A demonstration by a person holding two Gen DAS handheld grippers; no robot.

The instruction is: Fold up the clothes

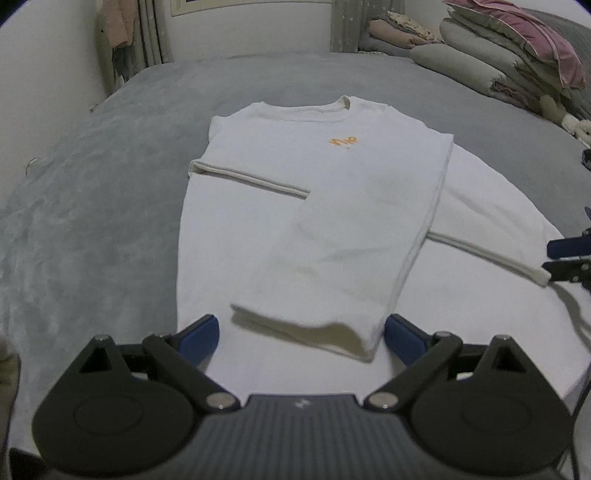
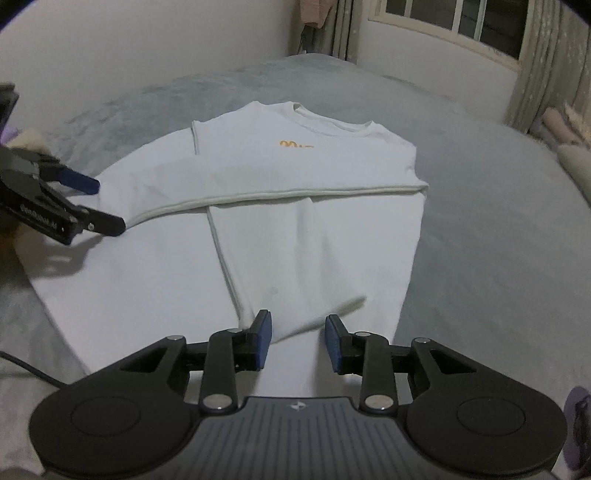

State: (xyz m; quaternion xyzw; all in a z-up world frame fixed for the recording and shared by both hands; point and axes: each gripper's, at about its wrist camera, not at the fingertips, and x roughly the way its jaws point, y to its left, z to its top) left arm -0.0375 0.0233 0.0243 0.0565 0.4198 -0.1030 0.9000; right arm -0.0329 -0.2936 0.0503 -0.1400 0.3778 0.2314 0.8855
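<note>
A white long-sleeved shirt (image 1: pixel 295 147) with a small orange logo (image 1: pixel 343 142) lies flat on the grey bed, collar at the far end. Its two sleeves are folded across the body and cross each other. The upper sleeve's cuff (image 1: pixel 314 332) lies between the wide-apart pads of my left gripper (image 1: pixel 301 338), which is open. In the right wrist view that gripper (image 2: pixel 109 206) sits at the same cuff (image 2: pixel 133 221) on the left. My right gripper (image 2: pixel 298 341) is open over the shirt (image 2: pixel 332 155), with the lower sleeve's cuff (image 2: pixel 295 321) just ahead of its pads. It shows at the left wrist view's right edge (image 1: pixel 548 256).
The grey bedcover (image 1: pixel 110 184) spreads around the shirt. Folded blankets and pillows (image 1: pixel 517 55) are piled at the far right, with a plush toy (image 1: pixel 576 125) beside them. A window (image 2: pixel 461 22) with curtains and walls stand behind the bed. A black cable (image 2: pixel 22 365) runs at the near left.
</note>
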